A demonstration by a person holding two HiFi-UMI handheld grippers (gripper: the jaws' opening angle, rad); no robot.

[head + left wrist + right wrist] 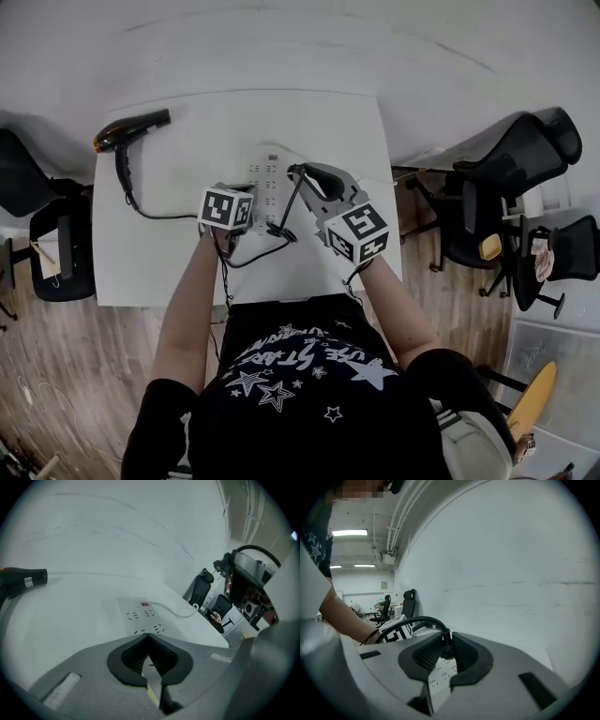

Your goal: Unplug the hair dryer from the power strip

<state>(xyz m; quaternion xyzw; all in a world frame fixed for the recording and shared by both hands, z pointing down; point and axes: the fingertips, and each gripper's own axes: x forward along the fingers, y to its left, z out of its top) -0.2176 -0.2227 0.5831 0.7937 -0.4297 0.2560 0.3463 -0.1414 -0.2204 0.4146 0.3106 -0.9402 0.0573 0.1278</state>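
A black hair dryer (pixel 131 131) (pixel 21 579) lies at the table's far left corner. Its black cord (pixel 281 230) (pixel 408 623) runs across the white table (pixel 169 262) to the black plug (pixel 298 174) (pixel 446 649). My right gripper (pixel 300 172) (pixel 446 644) is shut on that plug just above the white power strip (pixel 267 180) (pixel 140 616) (pixel 439 676); I cannot tell whether the prongs are out. Over the strip's near end my left gripper (pixel 246 199) (pixel 149 638) has its jaw tips together, with nothing seen held.
The strip's white lead (pixel 180 613) trails off the table's right edge. Black office chairs (pixel 506 187) (pixel 201 585) stand to the right, another chair (pixel 47 234) to the left. A white wall runs behind the table.
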